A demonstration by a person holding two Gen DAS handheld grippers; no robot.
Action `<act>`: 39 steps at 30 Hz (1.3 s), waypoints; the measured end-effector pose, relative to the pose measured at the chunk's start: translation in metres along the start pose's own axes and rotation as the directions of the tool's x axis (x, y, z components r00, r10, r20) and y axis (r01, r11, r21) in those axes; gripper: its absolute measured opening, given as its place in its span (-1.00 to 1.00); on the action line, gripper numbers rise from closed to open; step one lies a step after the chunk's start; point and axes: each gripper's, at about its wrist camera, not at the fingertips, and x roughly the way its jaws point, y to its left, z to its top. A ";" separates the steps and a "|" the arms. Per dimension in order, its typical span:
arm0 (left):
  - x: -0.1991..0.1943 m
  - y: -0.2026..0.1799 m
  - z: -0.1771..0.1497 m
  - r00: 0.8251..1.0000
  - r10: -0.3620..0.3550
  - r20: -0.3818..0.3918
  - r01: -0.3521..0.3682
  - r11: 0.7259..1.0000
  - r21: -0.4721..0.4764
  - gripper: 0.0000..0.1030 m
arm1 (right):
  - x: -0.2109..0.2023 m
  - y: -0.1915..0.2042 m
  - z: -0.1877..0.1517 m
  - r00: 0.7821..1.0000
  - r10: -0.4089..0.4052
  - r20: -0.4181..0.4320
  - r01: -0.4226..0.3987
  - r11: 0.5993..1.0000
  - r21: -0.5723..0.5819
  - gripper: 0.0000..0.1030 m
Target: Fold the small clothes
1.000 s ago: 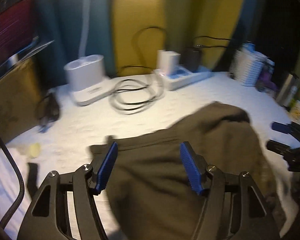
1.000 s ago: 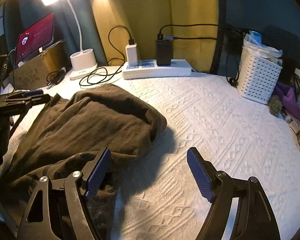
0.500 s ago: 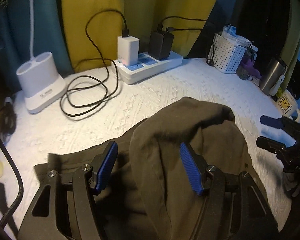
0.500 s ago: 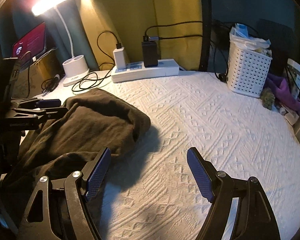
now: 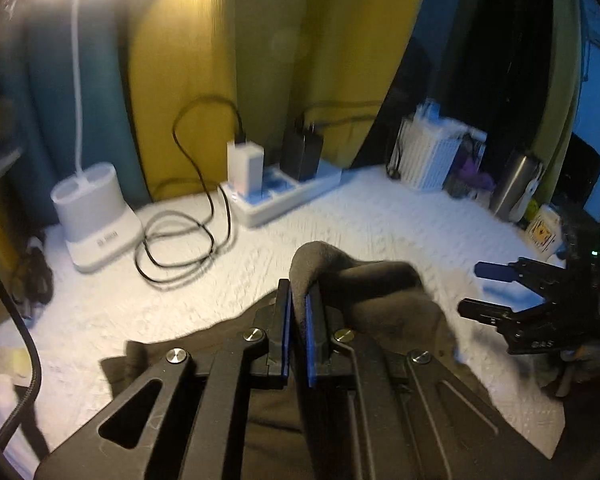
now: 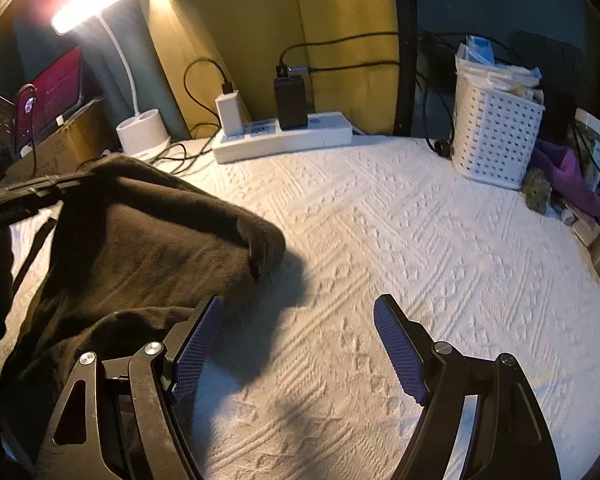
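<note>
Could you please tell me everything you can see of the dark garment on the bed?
The dark brown garment looks like soft, matte knit fabric, crumpled rather than flat. It lies on the white textured bedspread, bunched into a thick rolled fold at its far end. The left gripper is shut on a raised ridge of the cloth, lifting it off the spread. The right gripper is open, its left finger beside the garment's edge. What kind of garment it is cannot be told.

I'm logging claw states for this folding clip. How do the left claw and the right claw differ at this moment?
The left claw is shut on a raised fold of the dark brown fabric garment; the right claw is open and holds nothing. The left claw sits over the garment, while the right claw hangs mostly above the bare white textured bedspread, beside the garment's edge. Both have black frames with blue pads.
</note>
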 end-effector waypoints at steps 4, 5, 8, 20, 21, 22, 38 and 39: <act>-0.010 0.006 0.004 1.000 0.005 0.015 -0.004 1.000 -0.008 -0.91 | 0.002 -0.006 0.015 0.997 0.073 0.022 -0.074 0.997 0.023 0.55; -0.011 0.008 0.004 1.000 0.004 0.017 -0.003 1.000 -0.015 -0.91 | 0.005 -0.010 0.019 0.994 0.105 0.017 -0.106 0.993 0.049 0.55; -0.015 0.015 0.003 1.000 0.003 0.025 -0.002 0.999 -0.034 -0.91 | 0.018 -0.015 0.026 0.981 0.194 0.002 -0.193 0.975 0.106 0.55; -0.039 0.037 0.004 0.997 0.061 0.047 -0.058 0.997 -0.049 -0.91 | 0.078 0.010 0.030 0.897 0.422 -0.130 -0.384 0.892 0.239 0.18; -0.038 0.041 0.002 0.997 0.067 0.042 -0.065 0.996 -0.055 -0.91 | 0.081 0.010 0.031 0.889 0.437 -0.134 -0.395 0.882 0.256 0.18; -0.037 0.045 0.000 0.997 0.074 0.037 -0.072 0.995 -0.064 -0.91 | 0.084 0.011 0.032 0.880 0.455 -0.138 -0.408 0.872 0.272 0.15; -0.010 0.081 -0.029 0.987 0.140 -0.076 -0.149 0.981 -0.127 -0.91 | 0.087 0.037 0.107 0.932 0.360 -0.036 -0.358 0.933 0.047 -0.68; -0.007 0.082 -0.032 0.986 0.143 -0.084 -0.153 0.980 -0.131 -0.91 | 0.090 0.036 0.106 0.933 0.358 -0.046 -0.356 0.933 0.040 -0.65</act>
